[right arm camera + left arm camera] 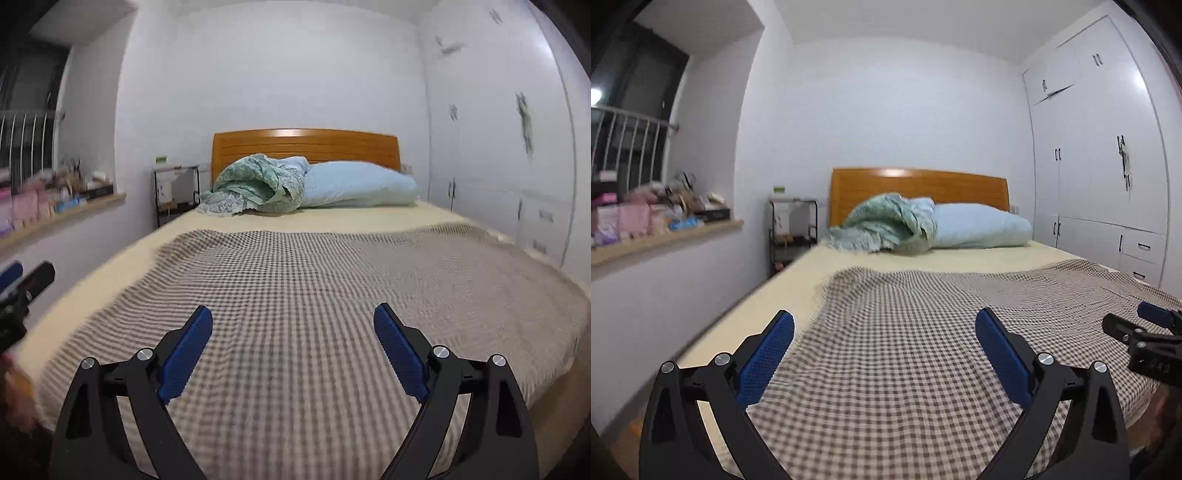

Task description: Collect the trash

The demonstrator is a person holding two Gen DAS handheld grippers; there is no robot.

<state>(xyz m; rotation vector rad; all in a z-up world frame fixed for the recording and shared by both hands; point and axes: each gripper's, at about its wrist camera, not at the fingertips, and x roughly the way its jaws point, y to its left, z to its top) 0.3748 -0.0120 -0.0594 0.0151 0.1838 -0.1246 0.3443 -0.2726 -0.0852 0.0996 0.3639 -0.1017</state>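
My left gripper (884,321) is open and empty, held above the foot of a bed with a brown checked cover (923,350). My right gripper (293,317) is open and empty too, over the same checked cover (314,295). Each gripper shows at the edge of the other's view: the right one in the left wrist view (1141,325), the left one in the right wrist view (22,277). No trash shows on the bed in either view.
A crumpled green blanket (886,225) and a pale blue pillow (979,227) lie at the wooden headboard (919,184). A cluttered window ledge (665,221) runs along the left wall. A black shelf rack (792,229) stands beside the bed. White wardrobes (1100,166) line the right wall.
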